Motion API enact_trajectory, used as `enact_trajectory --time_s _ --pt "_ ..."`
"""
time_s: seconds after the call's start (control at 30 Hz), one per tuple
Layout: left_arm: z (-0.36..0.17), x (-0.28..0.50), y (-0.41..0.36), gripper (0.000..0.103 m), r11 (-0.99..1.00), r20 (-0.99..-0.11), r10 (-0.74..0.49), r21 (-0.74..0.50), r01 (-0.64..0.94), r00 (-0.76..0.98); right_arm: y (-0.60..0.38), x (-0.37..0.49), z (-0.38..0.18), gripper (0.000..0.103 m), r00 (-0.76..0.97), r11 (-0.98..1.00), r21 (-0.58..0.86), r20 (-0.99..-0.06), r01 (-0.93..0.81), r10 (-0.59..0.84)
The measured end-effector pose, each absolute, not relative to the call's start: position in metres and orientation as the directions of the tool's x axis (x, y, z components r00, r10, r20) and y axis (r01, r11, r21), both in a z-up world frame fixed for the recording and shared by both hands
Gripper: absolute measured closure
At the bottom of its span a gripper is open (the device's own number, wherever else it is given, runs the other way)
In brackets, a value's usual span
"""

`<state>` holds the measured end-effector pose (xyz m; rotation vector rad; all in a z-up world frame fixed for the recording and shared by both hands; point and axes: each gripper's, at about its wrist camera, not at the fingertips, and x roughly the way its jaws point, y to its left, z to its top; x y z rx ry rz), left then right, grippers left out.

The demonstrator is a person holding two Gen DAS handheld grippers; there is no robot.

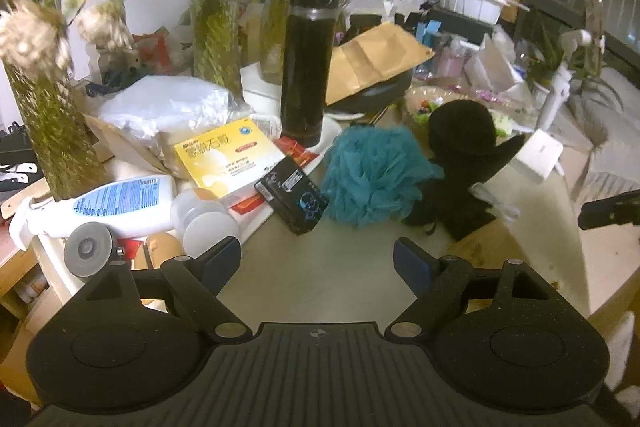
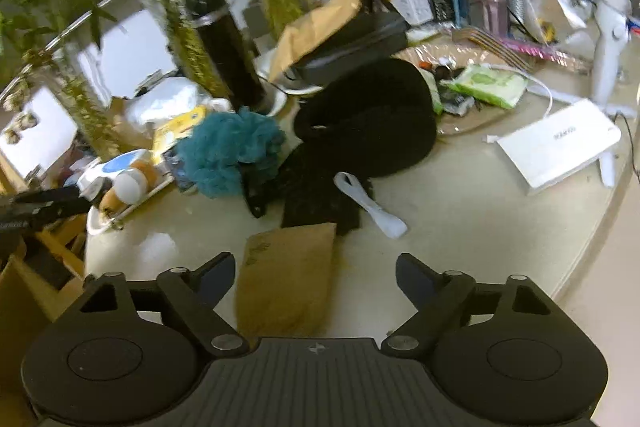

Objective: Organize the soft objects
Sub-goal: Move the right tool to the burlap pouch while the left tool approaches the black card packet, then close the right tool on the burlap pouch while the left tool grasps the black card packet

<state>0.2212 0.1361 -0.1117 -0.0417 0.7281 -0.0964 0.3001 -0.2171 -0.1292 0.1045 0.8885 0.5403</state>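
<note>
A teal mesh bath pouf (image 1: 370, 177) (image 2: 232, 153) lies mid-table. Right beside it, touching, sits a black soft heap (image 1: 460, 155) (image 2: 368, 115), with a flat black cloth (image 2: 320, 195) spread in front of it. A white strip (image 2: 370, 205) lies across that cloth's right edge. My left gripper (image 1: 318, 261) hangs open over bare tabletop, short of the pouf, nothing between its fingers. My right gripper (image 2: 316, 277) is open too, above a brown paper envelope (image 2: 286, 277) that lies flat near the table's front edge.
A tall black flask (image 1: 306, 63) stands behind the pouf, glass vases of greenery (image 1: 216, 27) further left. A yellow box (image 1: 226, 157), a small black box (image 1: 292, 197) and a white lotion bottle (image 1: 116, 207) crowd the left. A white box (image 2: 556, 145) lies right. The round table edge (image 2: 600, 227) curves near.
</note>
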Motion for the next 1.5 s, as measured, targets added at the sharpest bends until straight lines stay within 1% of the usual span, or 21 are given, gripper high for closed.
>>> enact_trajectory --time_s 0.07,0.13,0.27,0.3,0.47,0.5,0.67,0.73,0.83,0.93,0.97,1.03,1.17,1.5 --pt "-0.116 0.225 0.137 0.019 0.995 -0.668 -0.104 -0.071 0.077 0.737 -0.217 0.308 -0.138 0.023 0.504 0.869 0.318 -0.716 -0.379 0.483" --pt "-0.119 0.229 0.138 0.019 0.995 -0.667 -0.104 -0.067 0.08 0.738 -0.217 0.315 -0.145 0.027 0.488 0.868 0.332 -0.726 -0.368 0.485" --pt "-0.12 0.234 0.135 0.019 0.995 -0.643 -0.092 -0.023 0.101 0.76 -0.21 0.326 -0.158 0.039 0.452 0.85 0.342 -0.733 -0.401 0.508" --pt "-0.12 0.235 0.133 0.019 0.994 -0.635 -0.09 -0.006 0.112 0.767 -0.208 0.33 -0.162 0.04 0.44 0.845 0.344 -0.737 -0.41 0.513" --pt "-0.128 0.245 0.122 0.019 0.98 -0.612 -0.073 0.101 0.169 0.788 -0.197 0.343 -0.181 0.051 0.389 0.831 0.343 -0.761 -0.439 0.519" --pt "-0.13 0.246 0.118 0.019 0.975 -0.607 -0.066 0.13 0.181 0.792 -0.196 0.346 -0.185 0.052 0.38 0.829 0.346 -0.765 -0.439 0.52" --pt "-0.144 0.254 0.102 0.019 0.922 -0.584 0.021 0.326 0.211 0.812 -0.192 0.356 -0.202 0.059 0.314 0.827 0.379 -0.793 -0.416 0.522" --pt "-0.149 0.258 0.098 0.018 0.902 -0.579 0.036 0.37 0.224 0.814 -0.19 0.358 -0.206 0.061 0.292 0.822 0.394 -0.798 -0.41 0.528" --pt "-0.159 0.267 0.094 0.018 0.869 -0.583 0.066 0.432 0.241 0.81 -0.188 0.358 -0.209 0.067 0.268 0.811 0.413 -0.796 -0.414 0.543" --pt "-0.165 0.277 0.091 0.018 0.838 -0.571 0.113 0.494 0.231 0.813 -0.183 0.358 -0.212 0.071 0.25 0.809 0.409 -0.805 -0.422 0.537" --pt "-0.166 0.28 0.09 0.018 0.833 -0.57 0.117 0.501 0.232 0.813 -0.183 0.358 -0.212 0.08 0.252 0.81 0.405 -0.806 -0.424 0.535" --pt "-0.168 0.288 0.09 0.018 0.83 -0.579 0.122 0.505 0.237 0.806 -0.182 0.359 -0.21 0.093 0.249 0.816 0.405 -0.812 -0.413 0.528" --pt "-0.176 0.303 0.088 0.018 0.822 -0.62 0.124 0.502 0.27 0.775 -0.185 0.362 -0.213 0.099 0.237 0.829 0.41 -0.824 -0.38 0.515" --pt "-0.196 0.32 0.079 0.018 0.76 -0.645 0.202 0.578 0.297 0.737 -0.184 0.366 -0.212 0.1 0.225 0.843 0.392 -0.842 -0.368 0.49"
